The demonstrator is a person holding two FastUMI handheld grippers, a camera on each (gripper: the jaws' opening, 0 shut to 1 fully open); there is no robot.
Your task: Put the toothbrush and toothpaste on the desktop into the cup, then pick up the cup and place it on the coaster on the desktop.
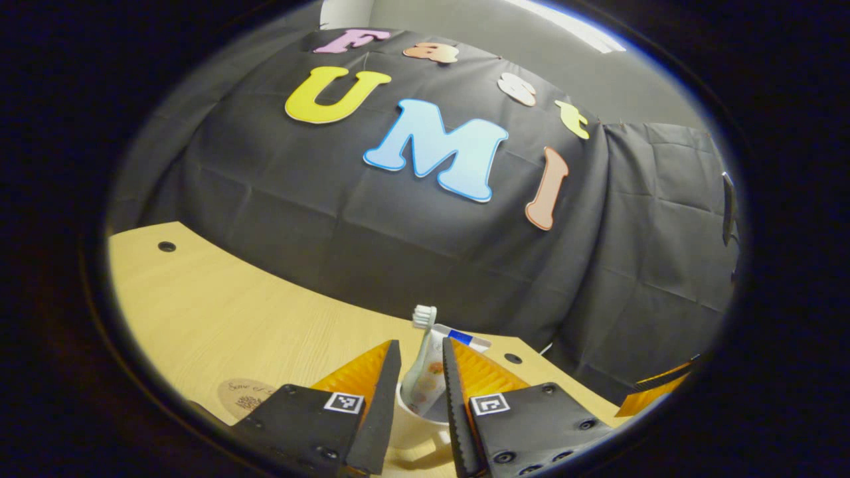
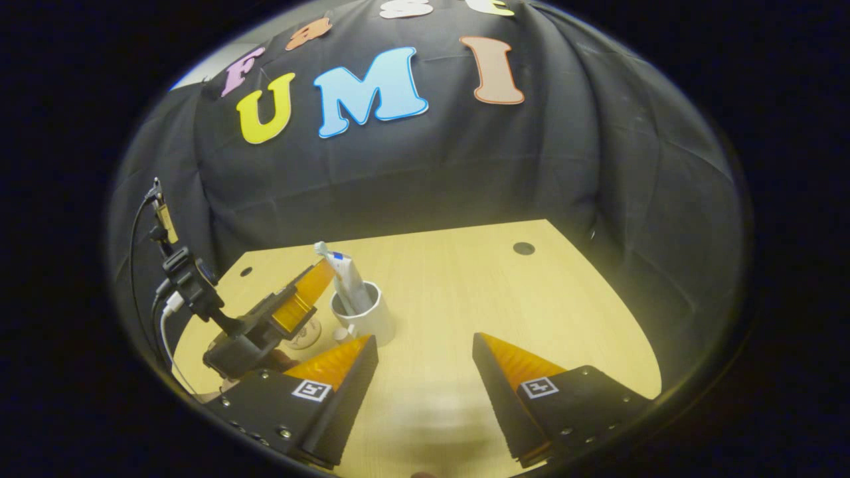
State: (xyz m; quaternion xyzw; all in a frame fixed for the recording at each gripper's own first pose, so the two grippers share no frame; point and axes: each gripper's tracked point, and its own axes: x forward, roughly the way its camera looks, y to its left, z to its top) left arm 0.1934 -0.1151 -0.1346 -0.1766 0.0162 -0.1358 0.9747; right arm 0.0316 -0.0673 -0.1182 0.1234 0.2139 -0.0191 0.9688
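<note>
A white cup [image 1: 415, 425] stands between the fingers of my left gripper [image 1: 422, 362], whose jaws press on its two sides. A toothbrush [image 1: 423, 318] and a toothpaste tube [image 1: 443, 355] stick up out of it. In the right gripper view the same cup [image 2: 368, 318] sits on the desktop with the toothbrush [image 2: 322, 249] and toothpaste [image 2: 350, 275] leaning left, and the left gripper [image 2: 312, 285] reaches in from the left. My right gripper [image 2: 425, 348] hovers open over bare wood, to the right of the cup. A round printed coaster [image 1: 242, 396] lies left of the cup.
The wooden desktop [image 2: 478, 285] has small dark holes [image 2: 523, 248] near its far edge. Black cloth hangs right behind it. The coaster [image 2: 305, 335] lies partly under the left gripper. Cables [image 2: 143, 265] trail from the left gripper at the far left.
</note>
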